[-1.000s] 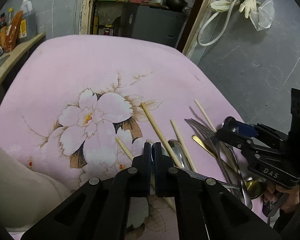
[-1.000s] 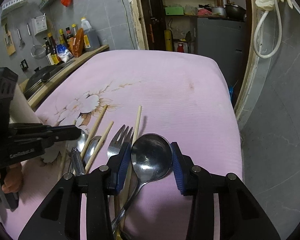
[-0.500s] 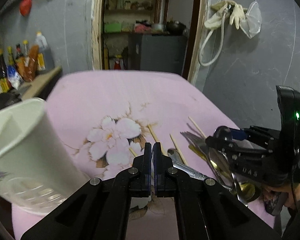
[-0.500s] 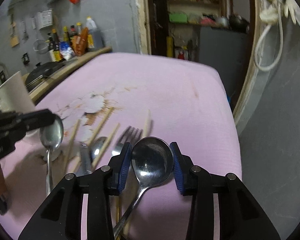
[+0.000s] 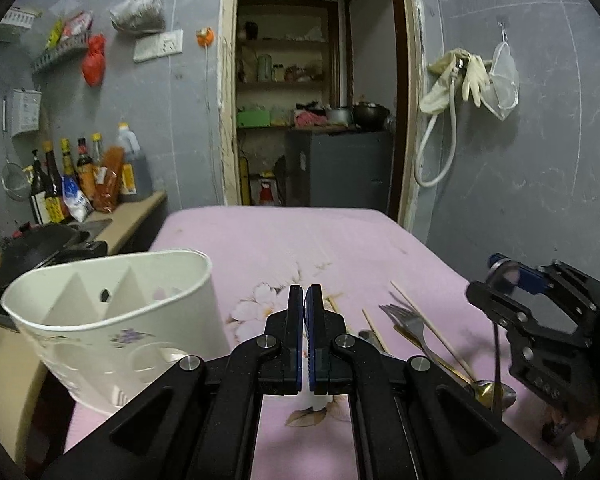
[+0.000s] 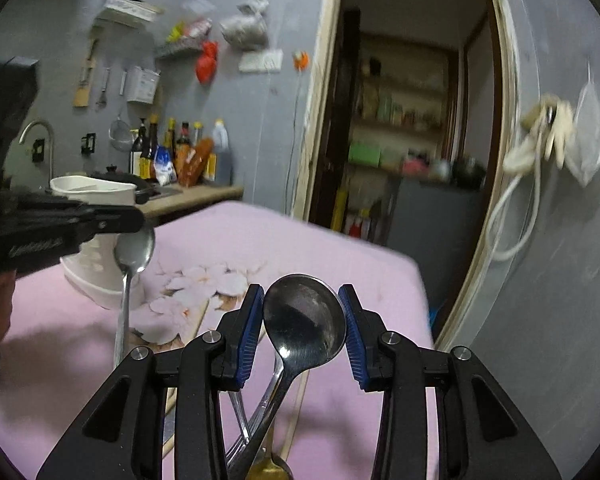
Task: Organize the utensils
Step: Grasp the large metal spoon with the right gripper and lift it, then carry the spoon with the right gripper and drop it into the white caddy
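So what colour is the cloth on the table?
Pink, with a white flower print; the tablecloth shows best in the left wrist view.

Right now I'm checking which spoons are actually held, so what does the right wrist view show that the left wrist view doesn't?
Only the right wrist view shows the small spoon hanging from the shut left gripper, plus a faucet. Only the left wrist view looks down into the white holder and shows its dividers. Both show the holder, the pink floral cloth, and the large spoon clamped by its bowl in the right gripper, though it is blurred in the left view.
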